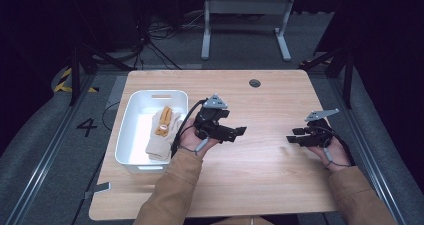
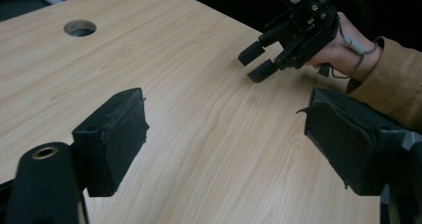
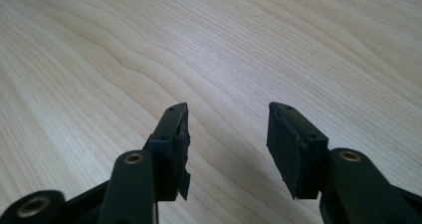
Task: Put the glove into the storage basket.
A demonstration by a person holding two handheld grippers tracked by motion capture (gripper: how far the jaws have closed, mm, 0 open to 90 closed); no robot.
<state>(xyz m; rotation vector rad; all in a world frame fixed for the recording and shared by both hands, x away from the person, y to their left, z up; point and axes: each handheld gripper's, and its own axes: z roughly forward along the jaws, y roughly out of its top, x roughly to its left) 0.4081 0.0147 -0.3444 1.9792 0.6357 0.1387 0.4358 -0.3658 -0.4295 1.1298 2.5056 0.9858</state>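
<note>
Two gloves (image 1: 161, 130) lie piled in the white bin (image 1: 131, 116) at the table's (image 1: 260, 170) left side, apparently dropped there. Just right of the bin, the left hand-held gripper (image 1: 239, 133) hangs over bare wood with jaws spread and nothing between them; the right hand-held gripper (image 1: 294, 136), well apart, is likewise parted and empty, seemingly idle with nothing to hold

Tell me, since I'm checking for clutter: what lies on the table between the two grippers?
Nothing: the high view shows bare wood between the left gripper and the right gripper.
</note>
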